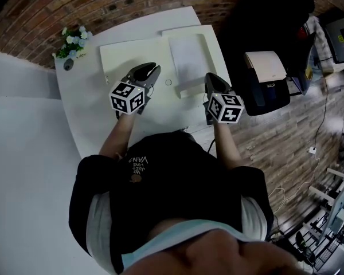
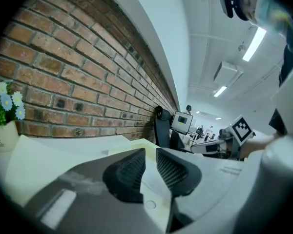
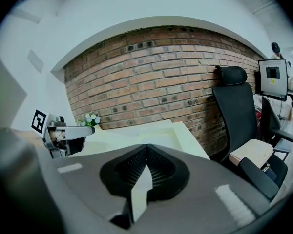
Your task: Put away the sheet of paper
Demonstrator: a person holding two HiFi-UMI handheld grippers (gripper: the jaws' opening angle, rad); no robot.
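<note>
A cream sheet of paper point(image 1: 129, 55) lies flat on the white table point(image 1: 92, 119), left of a shallow white tray point(image 1: 190, 62); whether another sheet lies in the tray I cannot tell. My left gripper point(image 1: 151, 69) hovers over the sheet's near right corner. In the left gripper view its pads point(image 2: 132, 172) stand a narrow gap apart around the left gripper point(image 2: 150, 155), with nothing between them. My right gripper point(image 1: 211, 79) is at the tray's near right corner. Its tips meet in the right gripper view point(image 3: 146, 147), holding nothing.
A small pot of white and blue flowers point(image 1: 71, 40) stands at the table's far left corner, by the brick wall point(image 3: 161, 77). A black office chair point(image 3: 237, 111) with a box point(image 1: 265, 66) on its seat is right of the table. A monitor point(image 3: 273, 77) stands beyond.
</note>
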